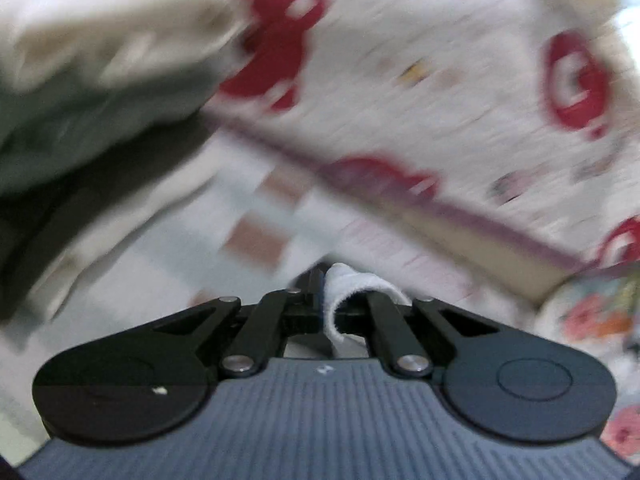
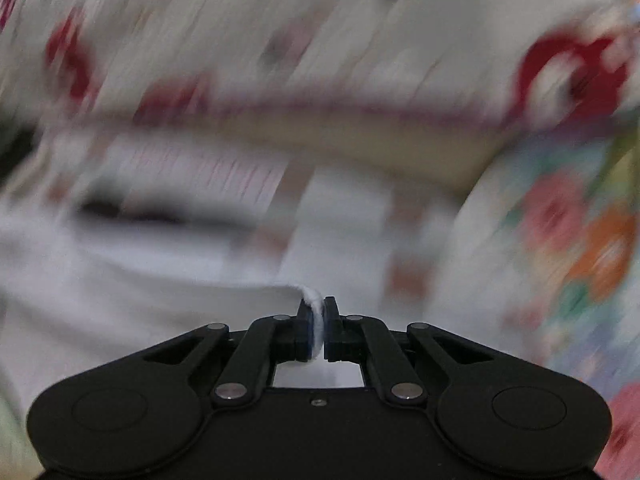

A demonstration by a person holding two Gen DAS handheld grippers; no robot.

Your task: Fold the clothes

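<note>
Between the closed jaws of the left tool [image 1: 322, 288]: one folded edge of white knit cloth [image 1: 348, 292], pinched fast, its hem curling back over the right-hand linkage.

Right tool [image 2: 318, 320]: jaws drawn together on a thin bunched edge of the same kind of white cloth [image 2: 140, 312], which spreads away to the left and near side of the right wrist view as a broad pale sheet. Whether both tools hold one garment cannot be told for certain; both views are heavily motion-blurred.

Surroundings, far side of both views: white bedcover printed with red rounded motifs and edged with a purple band [image 1: 420, 80], [image 2: 280, 20]. Beneath its edge, a pale yellowish strip [image 2: 360, 140]. Right side: floral fabric in pink, orange and green [image 2: 580, 232], [image 1: 592, 320]. Left side of the left wrist view: grey-green cloth [image 1: 80, 132] with a cream fleecy cloth [image 1: 100, 28] above it, and a dark mass [image 1: 48, 220] below.

Containers: none discernible.

Writing and labels: a panel of fine reddish lines [image 2: 192, 168] shows on pale fabric at the middle left of the right wrist view; it may be print, but the blur leaves it unreadable. A small pale mark [image 1: 322, 369] sits on the ribbed grey body of the left tool, also illegible.
</note>
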